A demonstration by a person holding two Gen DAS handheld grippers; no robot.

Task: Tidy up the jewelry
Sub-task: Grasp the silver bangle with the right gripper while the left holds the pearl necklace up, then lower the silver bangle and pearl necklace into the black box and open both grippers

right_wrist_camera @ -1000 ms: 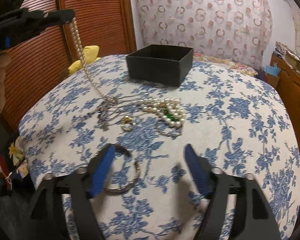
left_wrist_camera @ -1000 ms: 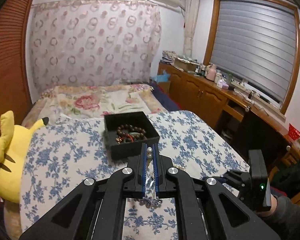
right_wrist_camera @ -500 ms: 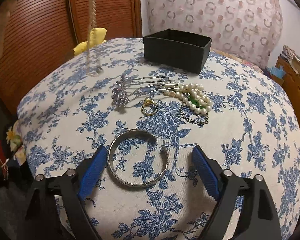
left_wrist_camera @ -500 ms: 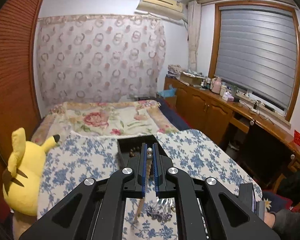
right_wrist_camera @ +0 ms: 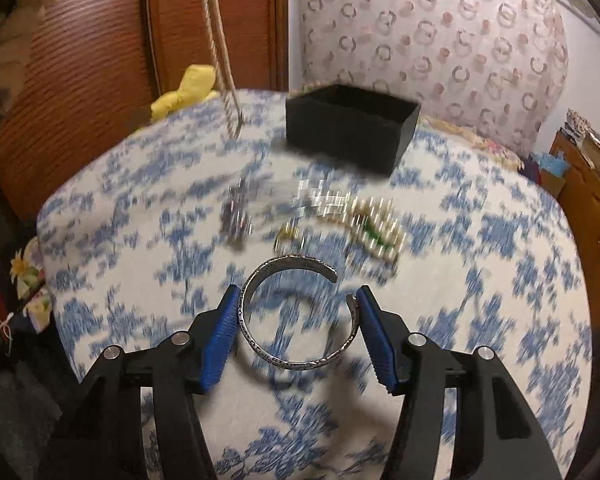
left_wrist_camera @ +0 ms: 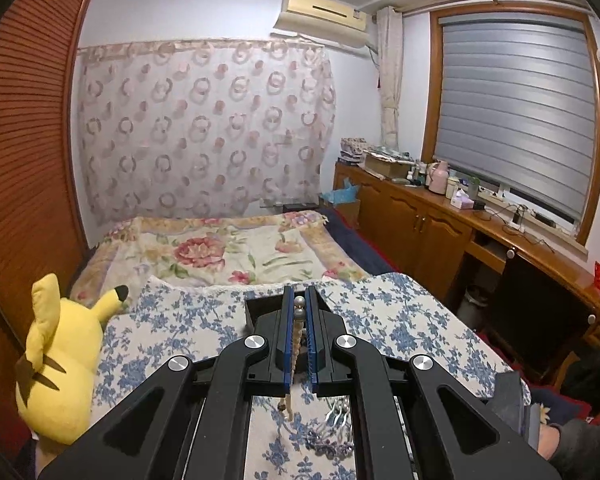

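A silver cuff bracelet (right_wrist_camera: pixel 298 316) lies on the blue-flowered worktop (right_wrist_camera: pixel 480 280) between the closing jaws of the right hand-held gripper (right_wrist_camera: pixel 296 332), whose blue pads sit at its sides; contact is unclear. Beyond it lie a gold ring (right_wrist_camera: pixel 289 236), a pearl bracelet (right_wrist_camera: pixel 374 224) and a hair comb (right_wrist_camera: pixel 236 216), then a black box (right_wrist_camera: pixel 350 128). The left hand-held gripper (left_wrist_camera: pixel 299 336) is clamped narrow on a pearl necklace (left_wrist_camera: pixel 296 336), which hangs above the worktop.

The left hand-held gripper (left_wrist_camera: pixel 299 312) is held pointing slightly downward, its jaws clamped together. The right hand-held gripper (right_wrist_camera: pixel 296 304) is angled steeply downward, its jaws being closed.
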